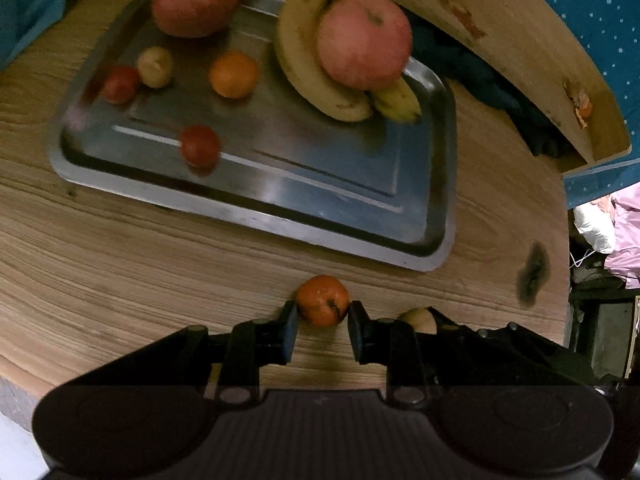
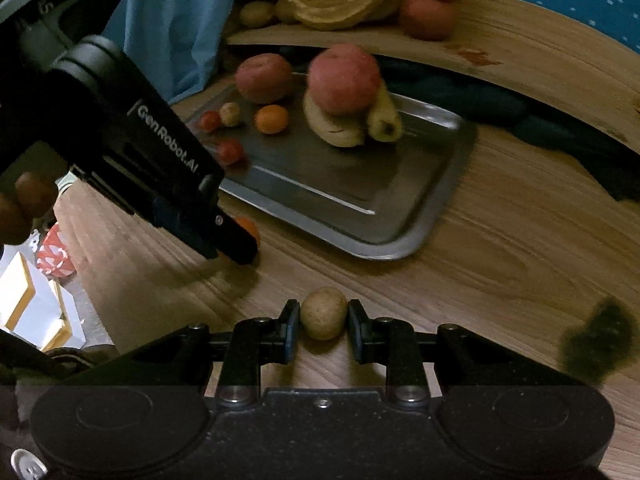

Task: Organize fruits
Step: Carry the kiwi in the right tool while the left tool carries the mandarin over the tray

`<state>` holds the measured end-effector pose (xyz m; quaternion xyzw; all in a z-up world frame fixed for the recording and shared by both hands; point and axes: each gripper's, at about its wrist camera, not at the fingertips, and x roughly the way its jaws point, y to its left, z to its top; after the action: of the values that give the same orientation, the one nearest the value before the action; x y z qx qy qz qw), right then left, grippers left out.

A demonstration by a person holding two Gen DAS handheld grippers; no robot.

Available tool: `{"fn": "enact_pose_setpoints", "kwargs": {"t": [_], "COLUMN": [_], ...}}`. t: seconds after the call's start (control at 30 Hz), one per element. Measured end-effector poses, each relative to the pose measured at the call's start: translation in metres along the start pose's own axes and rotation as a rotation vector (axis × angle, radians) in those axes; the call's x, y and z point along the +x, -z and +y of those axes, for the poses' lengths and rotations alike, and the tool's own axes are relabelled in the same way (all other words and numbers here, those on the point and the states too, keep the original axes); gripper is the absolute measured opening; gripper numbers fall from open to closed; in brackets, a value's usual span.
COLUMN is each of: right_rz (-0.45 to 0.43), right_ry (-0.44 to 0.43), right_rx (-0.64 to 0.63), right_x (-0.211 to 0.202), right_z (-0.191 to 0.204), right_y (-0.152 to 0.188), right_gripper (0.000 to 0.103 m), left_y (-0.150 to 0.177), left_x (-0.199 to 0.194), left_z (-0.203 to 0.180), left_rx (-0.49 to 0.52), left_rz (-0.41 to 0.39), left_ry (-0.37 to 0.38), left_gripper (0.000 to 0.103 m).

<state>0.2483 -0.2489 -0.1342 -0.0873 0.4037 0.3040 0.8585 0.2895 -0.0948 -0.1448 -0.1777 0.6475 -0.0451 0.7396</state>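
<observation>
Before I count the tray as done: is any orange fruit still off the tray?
Yes, an orange fruit sits on the wooden table, just outside the metal tray, between the left claw's fingers.

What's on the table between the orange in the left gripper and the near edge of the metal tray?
Nothing: in the left wrist view, only bare wood table separates the orange from the tray rim.

The left gripper point(image 2: 236, 248) hides most of the orange point(image 2: 249, 229). Fruit on the far shelf point(image 2: 520, 40) is cut off by the top edge and blurred.
</observation>
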Motion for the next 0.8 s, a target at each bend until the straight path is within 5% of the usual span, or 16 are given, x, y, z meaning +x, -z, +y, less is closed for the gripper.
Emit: {"fn": "enact_pose_setpoints", "kwargs": {"t": [0.8], "right_rz": [-0.071], "right_ry": [-0.005], "right_rx": [-0.058], "right_x": [0.033], "right_z": [0.079], "right_y": [-0.073], "right_gripper": [0.027], "left_y": [-0.047], "left_x": [-0.066], "left_z": [0.11], "left_rx": [-0.029], "left_rz": [-0.171], "left_ry": [0.053], "left_gripper": [0.03]}}
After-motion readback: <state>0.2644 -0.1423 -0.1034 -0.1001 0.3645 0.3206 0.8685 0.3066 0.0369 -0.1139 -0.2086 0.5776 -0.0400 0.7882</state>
